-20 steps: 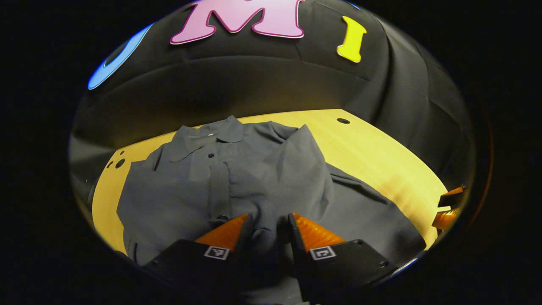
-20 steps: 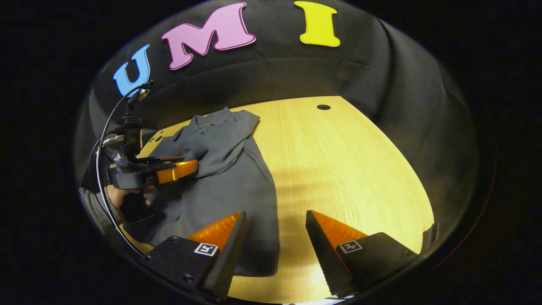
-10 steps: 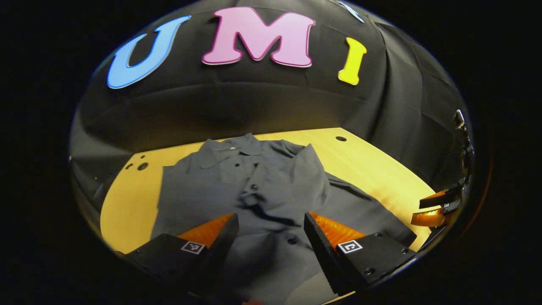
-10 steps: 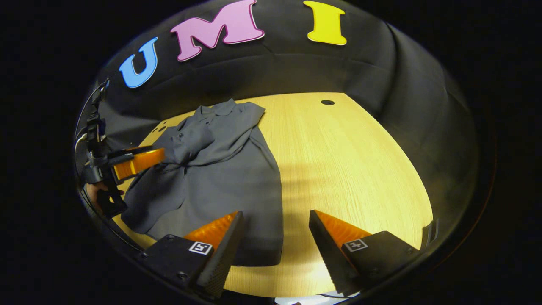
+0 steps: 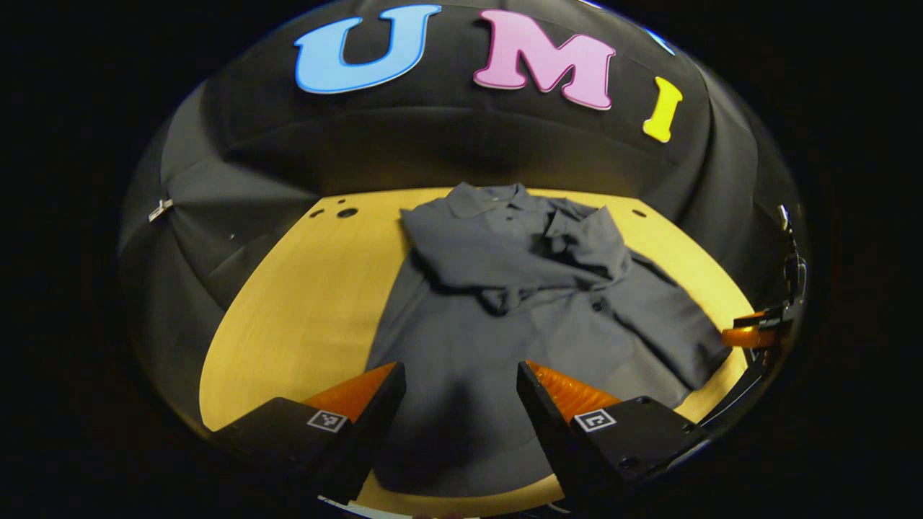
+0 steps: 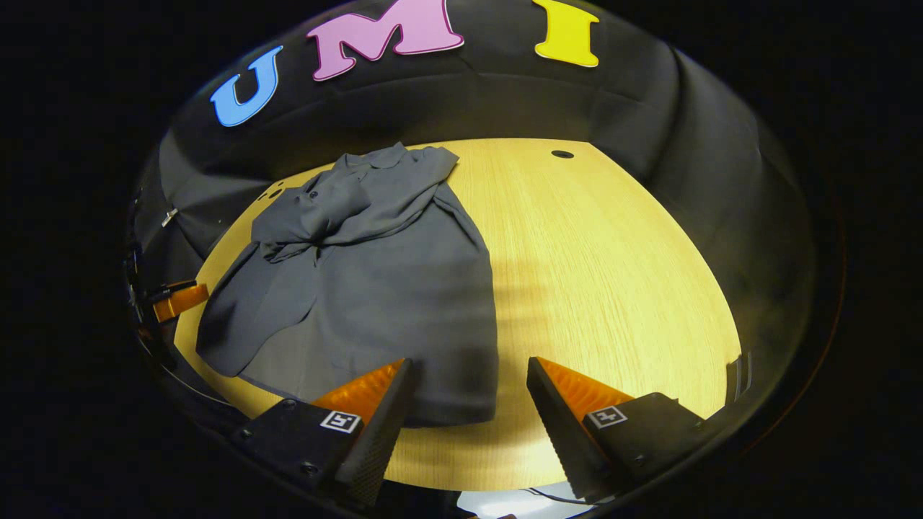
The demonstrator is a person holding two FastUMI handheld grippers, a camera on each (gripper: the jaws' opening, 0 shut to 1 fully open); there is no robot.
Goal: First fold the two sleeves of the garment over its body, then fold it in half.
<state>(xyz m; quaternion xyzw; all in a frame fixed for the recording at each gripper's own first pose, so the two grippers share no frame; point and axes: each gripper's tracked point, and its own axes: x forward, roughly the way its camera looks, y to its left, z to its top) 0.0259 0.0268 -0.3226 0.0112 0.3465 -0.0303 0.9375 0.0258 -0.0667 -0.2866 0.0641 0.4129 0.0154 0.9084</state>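
A dark grey button-front shirt with a collar (image 5: pixel 519 303) lies on the pale yellow wooden table (image 5: pixel 310 303), its collar toward the black cloth wall and its hem toward the near edge. Both short sleeves are folded in across the chest, bunched where they meet just below the collar; in the right gripper view the same shirt (image 6: pixel 375 274) sits on the left part of the table (image 6: pixel 606 267), lower body still spread flat. The left gripper (image 5: pixel 461 404) hangs above the hem with its fingers spread wide and nothing between them. The right gripper (image 6: pixel 469 404) is likewise wide apart and empty, above the shirt's near right corner; it also appears at the far right edge of the left gripper view (image 5: pixel 750 335).
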